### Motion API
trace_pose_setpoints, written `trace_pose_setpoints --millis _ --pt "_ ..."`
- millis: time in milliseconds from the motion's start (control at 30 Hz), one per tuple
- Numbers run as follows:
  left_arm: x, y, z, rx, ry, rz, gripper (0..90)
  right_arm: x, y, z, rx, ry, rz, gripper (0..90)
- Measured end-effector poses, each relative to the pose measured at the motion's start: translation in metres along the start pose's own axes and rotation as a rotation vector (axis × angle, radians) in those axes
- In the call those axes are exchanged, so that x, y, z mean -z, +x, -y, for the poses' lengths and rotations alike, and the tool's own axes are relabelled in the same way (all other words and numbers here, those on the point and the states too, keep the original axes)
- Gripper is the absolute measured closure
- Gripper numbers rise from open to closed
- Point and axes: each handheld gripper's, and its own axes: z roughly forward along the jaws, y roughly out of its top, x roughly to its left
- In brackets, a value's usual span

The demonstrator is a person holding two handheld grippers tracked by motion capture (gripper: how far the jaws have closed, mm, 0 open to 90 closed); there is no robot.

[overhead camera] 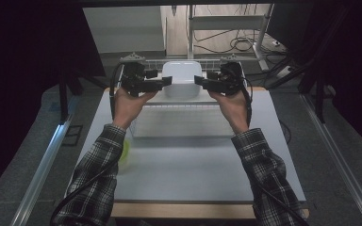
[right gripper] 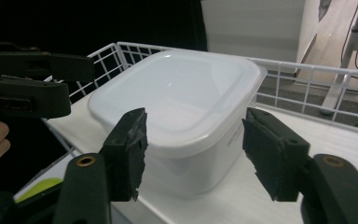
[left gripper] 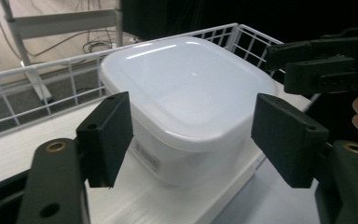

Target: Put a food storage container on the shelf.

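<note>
Here both tongs, left tongs point(overhead camera: 166, 81) and right tongs point(overhead camera: 199, 80), stand apart flanking the white lidded tub point(overhead camera: 182, 75) on the far wire shelf point(overhead camera: 155, 63), apparently letting go.

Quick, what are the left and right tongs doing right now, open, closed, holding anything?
Left tongs: open, pads off the white lidded container, holding nothing.
Right tongs: open, either side of the same container, holding nothing.

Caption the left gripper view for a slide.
Left gripper open, fingers flanking a lidded white container on a wire-railed shelf.
</note>
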Motion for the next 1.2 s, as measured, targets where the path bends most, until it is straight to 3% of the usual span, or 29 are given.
trace_pose_setpoints --millis 300,433,633,733,867,1200 --pt "0.013 -0.008 0.022 -0.025 0.019 0.035 20.6 0.014 0.01 0.016 0.039 0.014 -0.034 30.9" --pt "0.016 -0.015 0.031 -0.027 0.049 0.061 15.0 0.018 0.014 0.025 0.054 0.023 -0.044 27.5" --pt "0.022 -0.031 0.045 -0.068 0.061 0.073 9.3 0.025 0.02 0.039 0.081 0.034 -0.055 23.7" --pt "0.023 -0.041 0.054 -0.093 0.071 0.061 8.2 0.028 0.023 0.045 0.086 0.04 -0.066 20.9" --pt "0.023 -0.048 0.067 -0.092 0.089 0.077 7.5 0.03 0.026 0.054 0.085 0.057 -0.083 17.8" --pt "0.027 -0.057 0.1 -0.122 0.074 0.081 8.0 0.039 0.036 0.081 0.125 0.085 -0.109 10.2"
